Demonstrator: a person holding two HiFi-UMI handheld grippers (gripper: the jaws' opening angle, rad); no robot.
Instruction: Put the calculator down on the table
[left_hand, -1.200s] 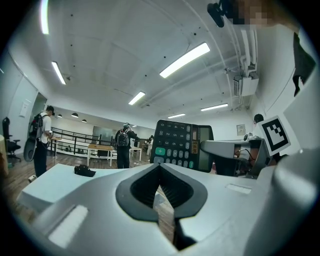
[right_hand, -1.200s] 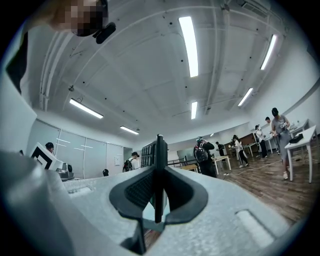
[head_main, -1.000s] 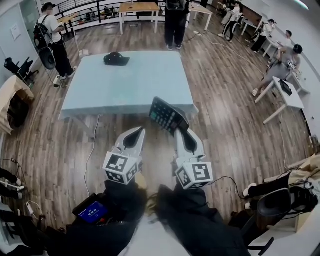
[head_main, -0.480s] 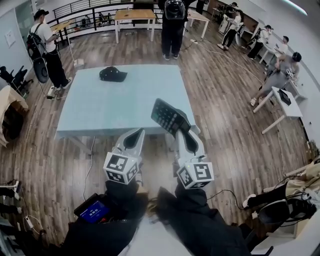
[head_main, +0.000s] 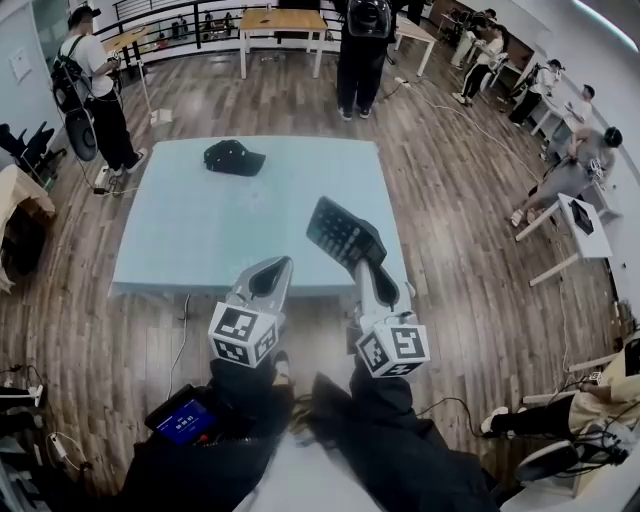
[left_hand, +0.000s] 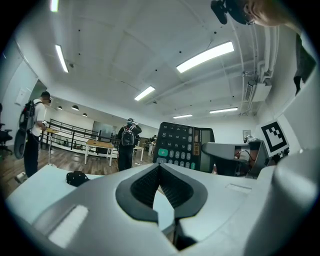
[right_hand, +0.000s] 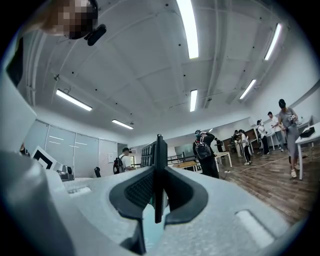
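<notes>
Both forearms, in dark sleeves (head_main: 400, 450), reach forward side by side from the bottom of the head view, and the two grippers point roughly level toward the near edge of the light-blue table (head_main: 200, 230). The left gripper (head_main: 273, 266) sits just short of that edge. Its jaws are drawn together at the tips with nothing between them, and its own view shows only a sliver of the tabletop through the gap lower down.

The right gripper (head_main: 365, 268) is clamped on the calculator (head_main: 343, 232). In the right gripper view the dark body stands edge-on between the two pads, which press on it from both sides. The calculator is held by its lower end and rises tilted out of the jaws, with its key face turned toward the left gripper. The left gripper view shows that face, with rows of keys and one green key. In the head view the calculator hangs over the near right part of the table, not yet set down on it.

A black cap (head_main: 232, 157) lies on the far side of the tabletop, well apart from the calculator. Beyond the far edge a person with a backpack (head_main: 362, 40) stands on the wooden floor (head_main: 460, 160), with a wooden table (head_main: 282, 18) behind. Another person (head_main: 92, 85) stands off the table's far left corner. More people and white tables (head_main: 585, 215) are at the right. Near the left sleeve, low in the head view, a small device with a lit blue screen (head_main: 185, 420) is visible
</notes>
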